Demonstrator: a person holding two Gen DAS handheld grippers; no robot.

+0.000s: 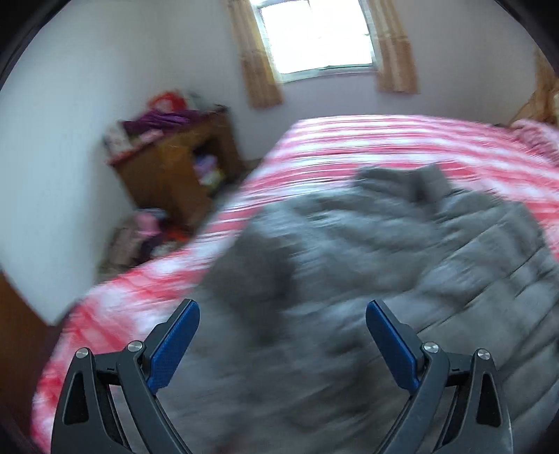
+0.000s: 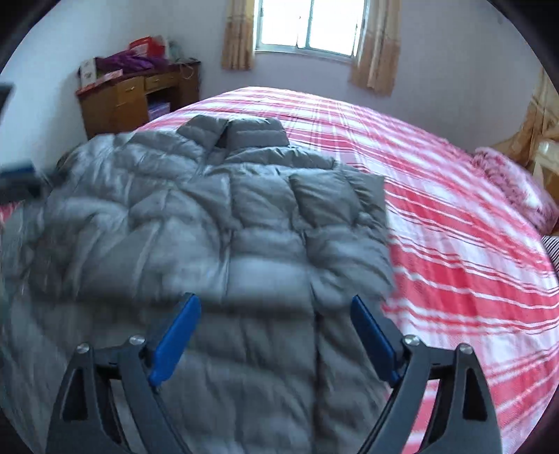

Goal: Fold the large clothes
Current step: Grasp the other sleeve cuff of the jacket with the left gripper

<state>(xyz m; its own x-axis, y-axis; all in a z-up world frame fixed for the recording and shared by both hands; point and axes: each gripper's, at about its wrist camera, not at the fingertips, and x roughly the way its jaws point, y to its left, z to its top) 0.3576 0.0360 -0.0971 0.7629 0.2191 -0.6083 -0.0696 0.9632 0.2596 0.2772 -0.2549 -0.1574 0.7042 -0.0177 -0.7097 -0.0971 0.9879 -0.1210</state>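
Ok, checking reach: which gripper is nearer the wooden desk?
Left. The left gripper hovers over the desk-side edge of the grey jacket; the right gripper is over its middle, farther from the desk.

Left wrist view smeared by motion blur — jacket point(image 1: 349, 272) quilting and desk point(image 1: 174, 164) clutter unreadable; right wrist view cuts the jacket hem at its lower edge, left sleeve blurred — bed point(image 2: 454, 209) edges cropped

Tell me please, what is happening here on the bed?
A person is folding a grey puffer jacket laid out on a bed with a red and white striped cover. Both the left tongs and the right tongs hang open above the jacket, holding nothing. The jacket lies rumpled, collar toward the window.
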